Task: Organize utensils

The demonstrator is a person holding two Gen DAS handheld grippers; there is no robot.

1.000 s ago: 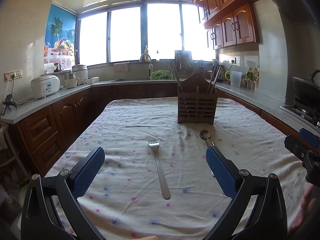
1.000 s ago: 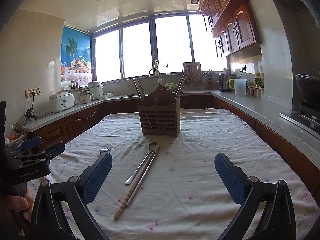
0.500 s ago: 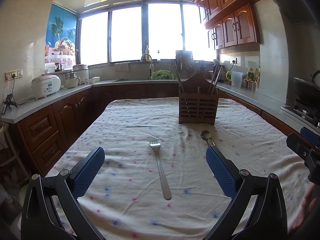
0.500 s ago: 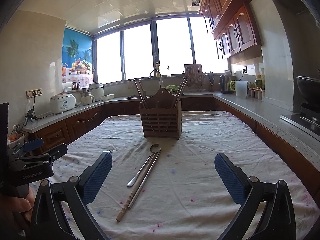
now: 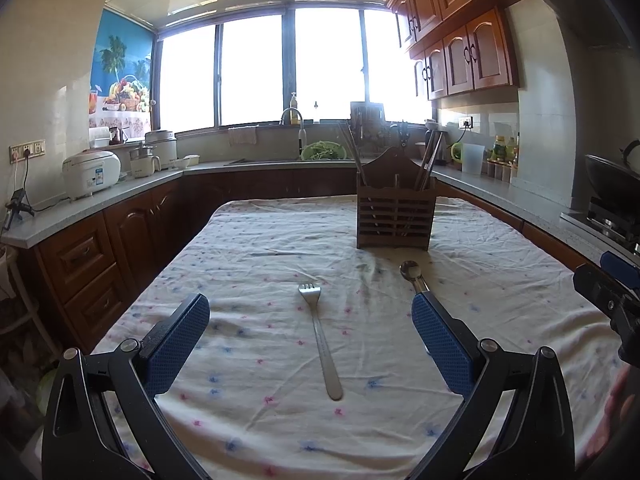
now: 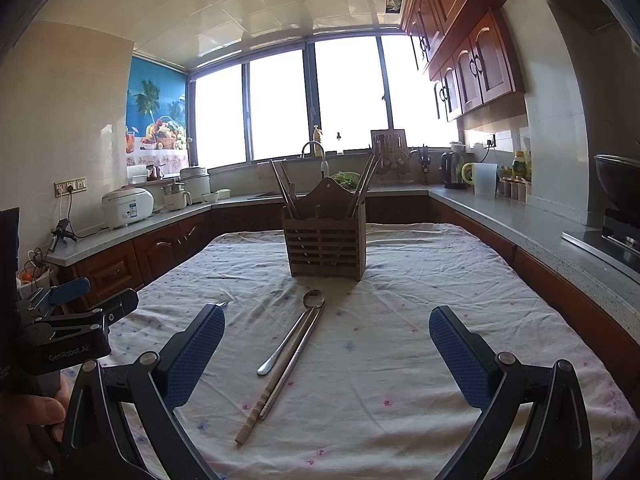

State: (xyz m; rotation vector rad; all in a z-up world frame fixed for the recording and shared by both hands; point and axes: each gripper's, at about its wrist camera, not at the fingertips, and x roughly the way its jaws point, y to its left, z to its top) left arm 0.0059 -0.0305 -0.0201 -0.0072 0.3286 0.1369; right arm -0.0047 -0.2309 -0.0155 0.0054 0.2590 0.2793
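A metal fork (image 5: 320, 336) lies on the tablecloth between the fingers of my open left gripper (image 5: 310, 318), tines pointing away. A metal spoon (image 6: 294, 330) and a pair of chopsticks (image 6: 280, 376) lie side by side in front of my open right gripper (image 6: 327, 326). The spoon's bowl (image 5: 410, 270) shows in the left wrist view too. A wooden utensil holder (image 6: 325, 246) with chopsticks standing in it stands upright beyond them; it also shows in the left wrist view (image 5: 394, 216). Both grippers are empty and above the table.
The table (image 5: 260, 240) carries a wrinkled white flowered cloth. Kitchen counters run around it, with a rice cooker (image 5: 91, 172) at left, a sink under the windows and a stove with a wok (image 6: 618, 184) at right. The left gripper's body (image 6: 64, 332) shows in the right wrist view.
Both grippers have moved slightly forward and lower toward the utensils. Both stay open. Nothing on the table has moved.
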